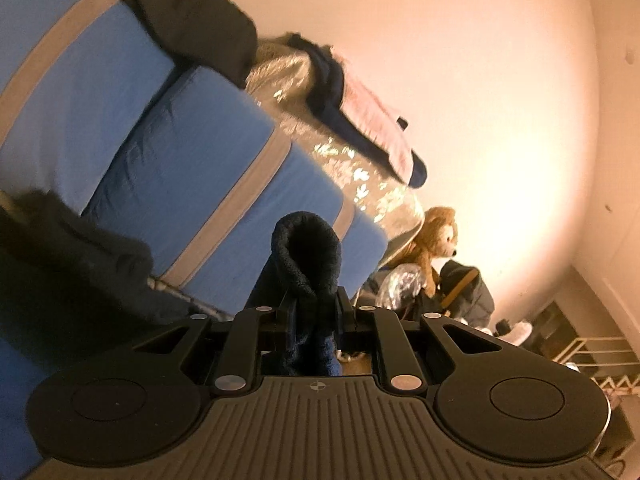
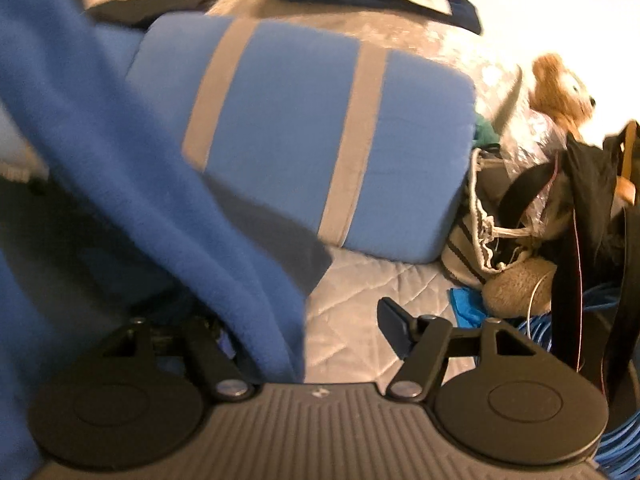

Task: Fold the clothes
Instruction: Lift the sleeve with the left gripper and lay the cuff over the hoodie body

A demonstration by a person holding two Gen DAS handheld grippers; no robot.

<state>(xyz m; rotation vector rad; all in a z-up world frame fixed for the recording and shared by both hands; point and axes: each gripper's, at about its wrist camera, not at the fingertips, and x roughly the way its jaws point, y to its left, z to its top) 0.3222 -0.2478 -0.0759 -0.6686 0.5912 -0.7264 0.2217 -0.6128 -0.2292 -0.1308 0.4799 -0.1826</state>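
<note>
Left wrist view: 1 left gripper (image 1: 316, 312), jaws pressed together on 1 fold of dark navy fleece (image 1: 306, 252); the fabric loops up above the fingers toward 12 o'clock and hangs down between them. View is tilted, the bed running diagonally from 10 to 4 o'clock. Behind the fleece: 1 blue cushion (image 1: 192, 152) w/ grey stripes, at least 3 visible. At 11 o'clock, 1 dark garment (image 1: 188, 12) lies over the cushion's upper edge. At 1 o'clock, 1 pile of navy and pink clothes (image 1: 360, 112) on a shiny silver cover (image 1: 352, 168). At 3 o'clock, 1 brown teddy bear (image 1: 436, 240) beside a dark bag (image 1: 468, 292).

Right wrist view: 1 right gripper (image 2: 280, 328), jaws spread wide. Right finger (image 2: 394, 320) is bare at approx 3 o'clock of centre; left finger is hidden under 1 blue fleece garment (image 2: 152, 200), which drapes from 10 o'clock down across the gripper's left half. Can't tell if the fleece touches the hidden finger. Beyond, at 12 o'clock, the same blue cushion (image 2: 304, 132), 2 grey stripes showing, sits on a white quilted bedcover (image 2: 360, 300). At 2 o'clock, the teddy bear (image 2: 560, 88). At 3 o'clock, clutter: 1 striped bag (image 2: 468, 240), black straps (image 2: 588, 184), blue cable (image 2: 552, 320); count of straps unclear, image blurred.
</note>
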